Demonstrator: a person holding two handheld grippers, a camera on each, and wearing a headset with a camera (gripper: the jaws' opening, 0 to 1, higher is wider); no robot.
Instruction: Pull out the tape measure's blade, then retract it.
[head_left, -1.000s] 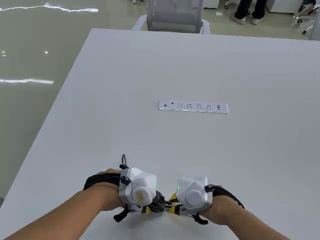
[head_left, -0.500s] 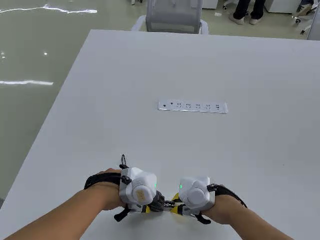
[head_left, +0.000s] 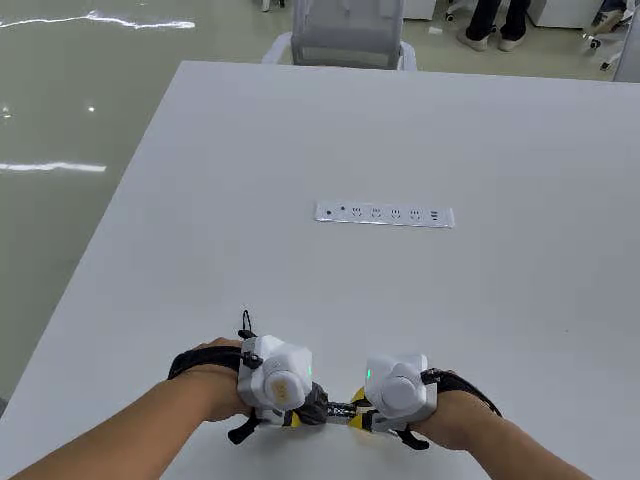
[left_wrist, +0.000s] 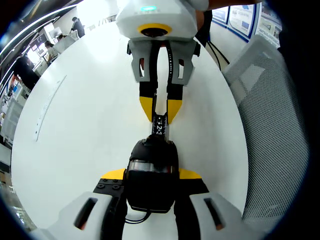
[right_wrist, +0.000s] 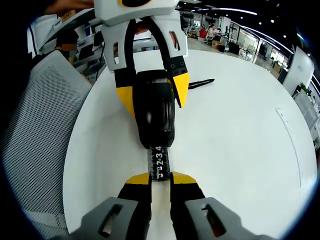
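The right hand-held gripper (head_left: 357, 412) has drawn slightly further from the left hand-held gripper (head_left: 305, 408), baring a short run of blade (right_wrist: 158, 162). The right is clamped on the blade tip and the left on the case (left_wrist: 152, 170), at the bench's (head_left: 400, 150) near edge. Pull straight and level, keeping the case steady. The blade runs left to right, mouth facing right.
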